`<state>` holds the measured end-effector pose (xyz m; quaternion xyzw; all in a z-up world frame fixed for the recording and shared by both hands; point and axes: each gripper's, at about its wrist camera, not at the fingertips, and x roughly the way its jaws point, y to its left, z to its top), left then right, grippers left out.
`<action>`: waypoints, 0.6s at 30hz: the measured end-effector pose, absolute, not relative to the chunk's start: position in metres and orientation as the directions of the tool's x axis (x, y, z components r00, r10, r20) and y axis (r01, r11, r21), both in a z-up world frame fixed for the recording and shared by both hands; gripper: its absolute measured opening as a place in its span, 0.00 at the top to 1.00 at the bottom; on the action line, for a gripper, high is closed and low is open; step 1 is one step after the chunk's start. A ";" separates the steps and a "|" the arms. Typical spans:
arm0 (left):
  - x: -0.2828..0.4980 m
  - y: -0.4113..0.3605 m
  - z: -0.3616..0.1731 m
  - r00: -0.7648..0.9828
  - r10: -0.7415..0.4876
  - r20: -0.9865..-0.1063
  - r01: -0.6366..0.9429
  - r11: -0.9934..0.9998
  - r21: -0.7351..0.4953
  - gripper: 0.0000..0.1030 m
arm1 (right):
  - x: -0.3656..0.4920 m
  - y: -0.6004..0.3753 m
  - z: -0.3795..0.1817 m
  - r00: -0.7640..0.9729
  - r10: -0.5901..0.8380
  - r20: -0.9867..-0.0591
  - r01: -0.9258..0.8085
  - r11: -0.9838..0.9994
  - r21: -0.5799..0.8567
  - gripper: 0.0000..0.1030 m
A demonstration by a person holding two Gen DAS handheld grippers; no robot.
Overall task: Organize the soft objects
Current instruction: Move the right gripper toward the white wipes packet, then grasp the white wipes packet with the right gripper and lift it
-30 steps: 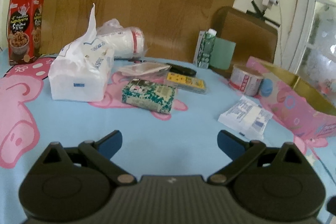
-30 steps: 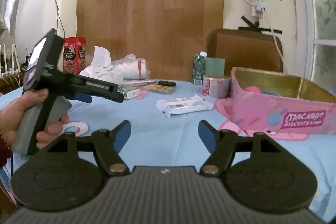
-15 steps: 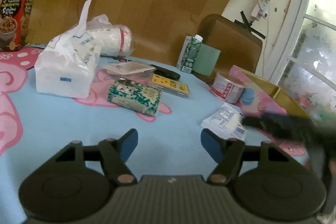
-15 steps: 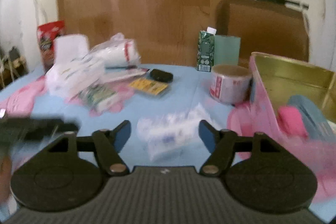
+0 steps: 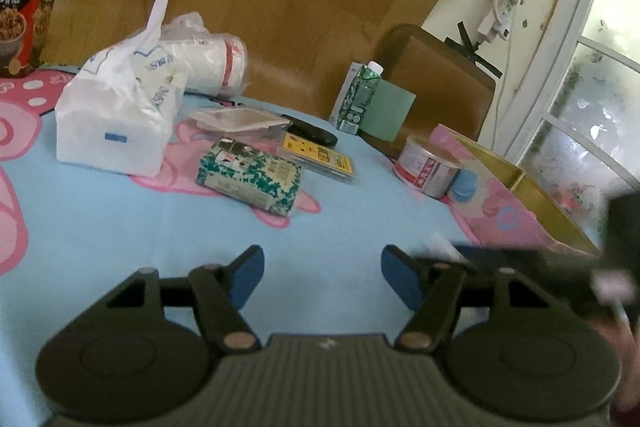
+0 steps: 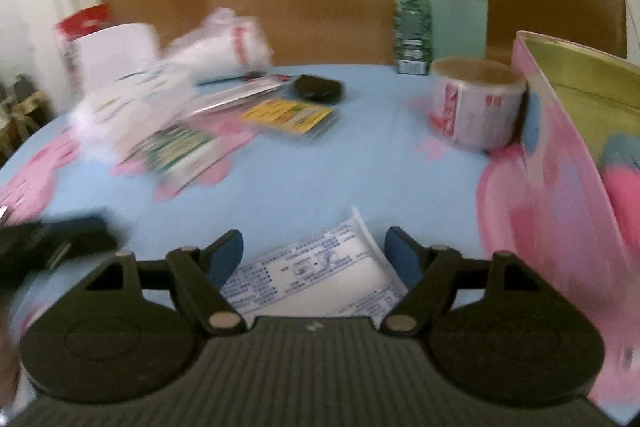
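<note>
The right gripper (image 6: 314,259) has been brought down and forward over the last second, from a level view across the counter (image 6: 304,183) to a low position directly over the flat white printed packet (image 6: 316,273). The packet, seen ahead of the fingers 0.5 s ago, is now lying between them, near the middle of the counter and just left of the pink biscuit tin (image 6: 560,163). The right gripper is spread, its blue pads on either side of the packet; whether they are touching it cannot be told. The packet is still flat on the blue cloth, so it is judged not yet grasped.

The left gripper (image 5: 322,277) is also spread and holds nothing. It has been swung to the right, so that the tissue pack (image 5: 116,115) and the green patterned packet (image 5: 250,179) are now seen to the far left, and the right gripper appears as a dark blur at the near right, in front of the tin.

The meaning for the task is taken to be this: the approach to the packet is finished and only the closing of the fingers is left before it can be lifted into the open tin, where pink and blue items are already lying. The soft things on the left are untouched.
</note>
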<state>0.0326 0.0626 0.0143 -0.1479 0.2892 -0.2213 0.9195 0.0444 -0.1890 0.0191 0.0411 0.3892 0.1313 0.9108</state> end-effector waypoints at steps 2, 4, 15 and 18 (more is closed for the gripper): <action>0.034 0.063 0.014 0.731 -0.498 -0.468 0.318 0.854 -0.412 0.36 | 0.013 -0.190 0.023 0.675 0.314 -0.667 -0.220 0.949 0.224 0.21; 0.035 0.063 0.013 0.724 -0.503 -0.473 0.313 0.850 -0.423 0.36 | -0.012 -0.201 0.027 0.704 0.361 -0.611 -0.213 0.929 0.303 0.15; 0.008 0.060 0.014 0.540 -0.682 -0.493 0.397 0.723 -0.566 0.36 | -0.043 -0.218 0.036 0.675 0.438 -0.594 -0.316 0.899 0.304 0.01; -0.003 0.039 0.014 0.467 -0.717 -0.518 0.433 0.696 -0.573 0.36 | -0.043 -0.212 0.030 0.673 0.437 -0.596 -0.352 0.899 0.262 0.00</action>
